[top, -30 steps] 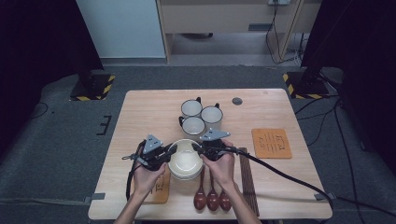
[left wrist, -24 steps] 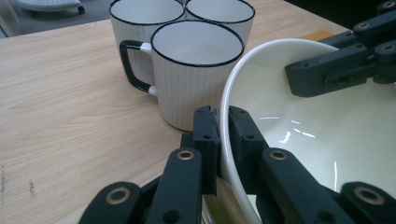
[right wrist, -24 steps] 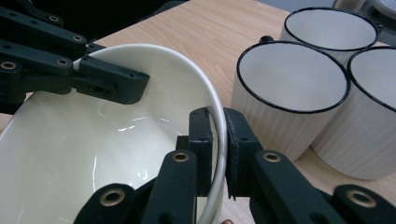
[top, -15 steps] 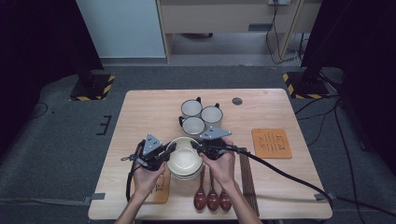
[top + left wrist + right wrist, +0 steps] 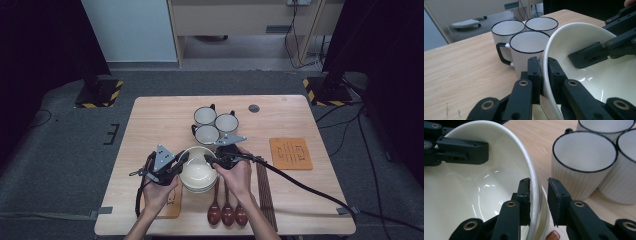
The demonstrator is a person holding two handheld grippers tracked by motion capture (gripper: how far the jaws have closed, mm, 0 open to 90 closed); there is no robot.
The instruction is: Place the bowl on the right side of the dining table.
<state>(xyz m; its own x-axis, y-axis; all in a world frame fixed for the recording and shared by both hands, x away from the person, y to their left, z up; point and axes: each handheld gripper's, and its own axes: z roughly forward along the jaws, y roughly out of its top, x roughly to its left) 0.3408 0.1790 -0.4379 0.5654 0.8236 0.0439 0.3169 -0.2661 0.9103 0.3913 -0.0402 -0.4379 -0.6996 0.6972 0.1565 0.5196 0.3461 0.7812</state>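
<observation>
A: High view showed the top bowl (image 5: 198,169) on its stack on the worktop (image 5: 150,120), near the mugs (image 5: 215,123).

B: Glazed, slippery, breakable; rim holds. Left claw (image 5: 544,75) pinched the rim; right claw (image 5: 539,201), just opening, straddled it slack

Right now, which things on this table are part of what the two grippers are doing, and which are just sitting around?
In the job:
- top bowl of the stack
- left gripper, shut on its rim
- right gripper, fingers astride the rim, just been opening

Lying about:
- three mugs
- three wooden spoons
- chopsticks
- orange mat
</observation>
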